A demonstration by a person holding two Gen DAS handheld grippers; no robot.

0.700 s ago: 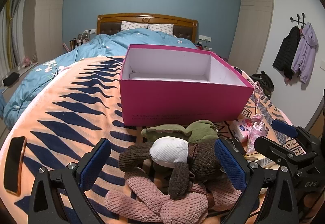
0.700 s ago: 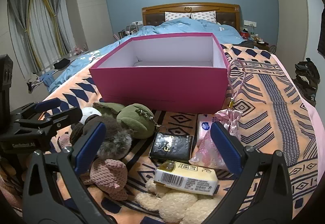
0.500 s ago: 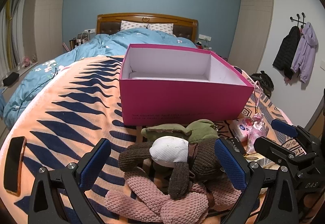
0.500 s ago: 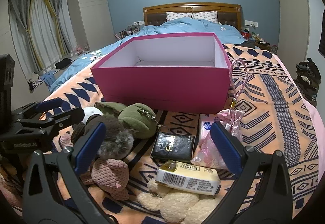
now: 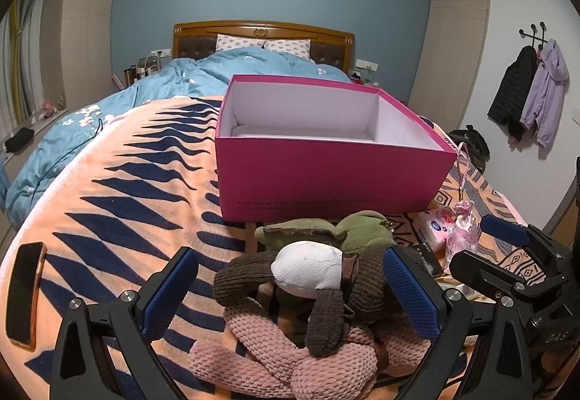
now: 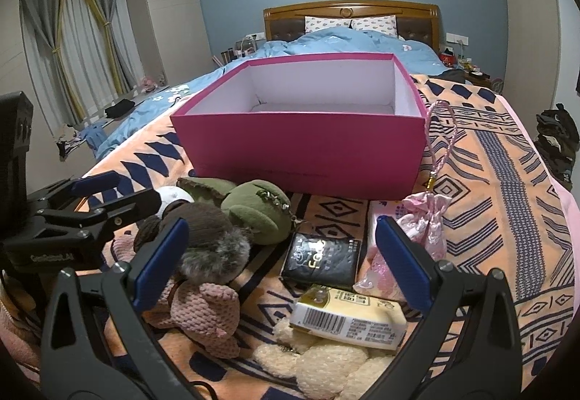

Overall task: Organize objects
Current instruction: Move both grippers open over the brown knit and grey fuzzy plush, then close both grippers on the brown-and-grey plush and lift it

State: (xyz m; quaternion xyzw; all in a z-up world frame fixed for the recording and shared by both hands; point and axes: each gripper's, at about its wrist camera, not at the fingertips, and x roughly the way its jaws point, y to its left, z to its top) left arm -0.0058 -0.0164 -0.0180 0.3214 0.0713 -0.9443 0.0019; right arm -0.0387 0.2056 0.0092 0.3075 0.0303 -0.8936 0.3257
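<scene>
While both pairs of jaws stand spread and hold nothing, the bed under its orange, navy-patterned blanket carries everything: a phone left of the left gripper, knitted plush toys between its jaws, a black packet and a yellow carton between the right gripper's jaws, the open pink box beyond them; blue wall, wooden headboard, curtains left, coats right

pink box open – toys beside
</scene>
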